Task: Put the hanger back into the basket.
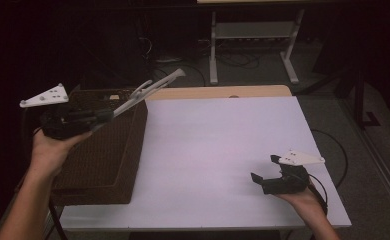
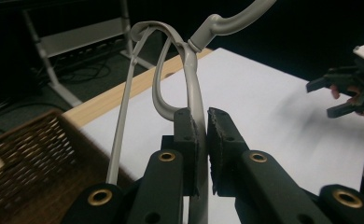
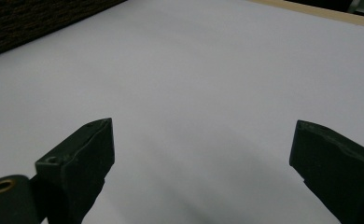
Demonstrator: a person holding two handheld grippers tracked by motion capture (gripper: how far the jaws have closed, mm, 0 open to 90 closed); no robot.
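Observation:
A grey plastic clothes hanger [image 1: 150, 88] sticks up and to the right from my left gripper [image 1: 109, 114], which is held above a brown wicker basket [image 1: 103, 155]. In the left gripper view the jaws of the left gripper [image 2: 203, 135] are shut on one arm of the hanger [image 2: 192, 79], whose hook curves off the top edge. My right gripper [image 1: 264, 170] rests low over the white tabletop [image 1: 208, 145] at the front right. Its jaws stand wide apart with nothing between them, as the right gripper view shows for the gripper [image 3: 201, 149].
The basket [image 2: 26, 158] takes up the table's left side, and its wall [image 3: 31, 18] edges the right gripper view. A wooden strip [image 1: 218, 92] runs along the table's far edge. A metal stand [image 1: 253, 45] and cables lie on the floor beyond.

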